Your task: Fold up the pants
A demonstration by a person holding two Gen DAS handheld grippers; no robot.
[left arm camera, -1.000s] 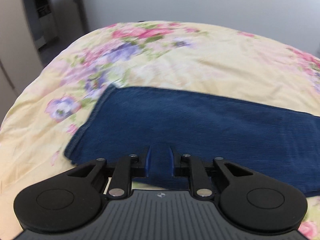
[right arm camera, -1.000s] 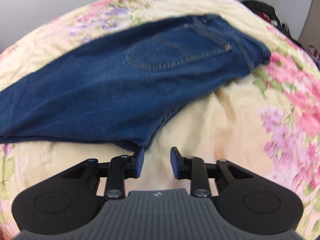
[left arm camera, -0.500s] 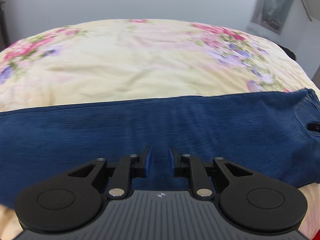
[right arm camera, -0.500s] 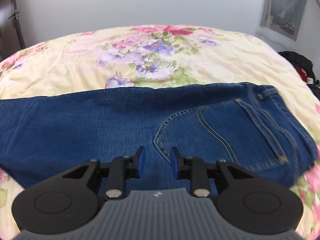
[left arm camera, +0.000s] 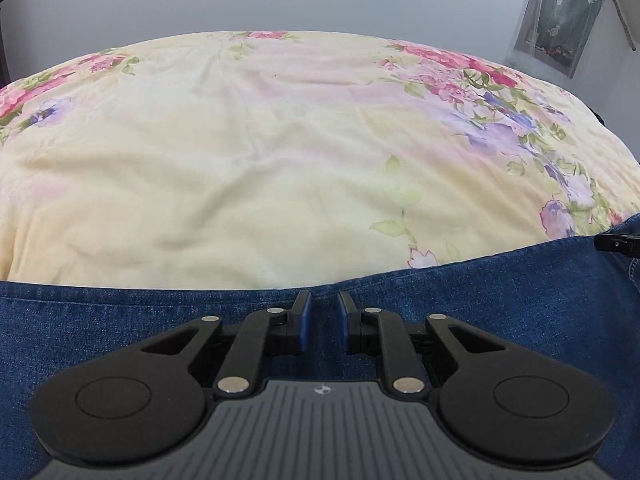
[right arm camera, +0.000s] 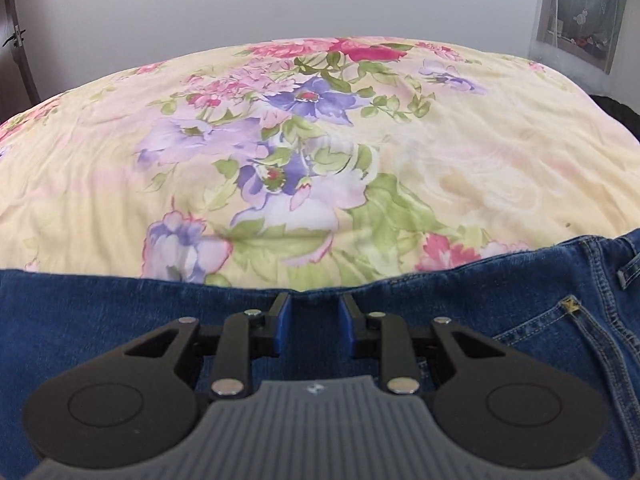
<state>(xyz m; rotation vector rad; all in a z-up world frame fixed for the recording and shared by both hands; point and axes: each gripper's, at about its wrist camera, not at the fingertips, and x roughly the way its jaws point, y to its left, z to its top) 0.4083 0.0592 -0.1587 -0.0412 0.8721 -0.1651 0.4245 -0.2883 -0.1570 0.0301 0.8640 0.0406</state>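
Blue denim pants (left arm camera: pixel 120 320) lie flat across a floral bedspread, folded lengthwise. My left gripper (left arm camera: pixel 322 300) is open, its fingertips over the far long edge of the leg, with nothing between them. In the right wrist view the pants (right arm camera: pixel 100 312) show a back pocket (right arm camera: pixel 560 332) and a belt loop at right. My right gripper (right arm camera: pixel 315 301) is open over the far edge near the seat. A tip of the right gripper (left arm camera: pixel 618 243) shows at the right edge of the left wrist view.
The cream bedspread with pink and purple flowers (left arm camera: pixel 280 160) stretches beyond the pants to a grey wall. A curtained window (right arm camera: pixel 580 8) is at the upper right. Dark items (right arm camera: pixel 624 116) lie off the bed's right side.
Both grippers have swung round and moved forward across the pants, from the near side to the far long edge. The right jaws have opened a little wider.
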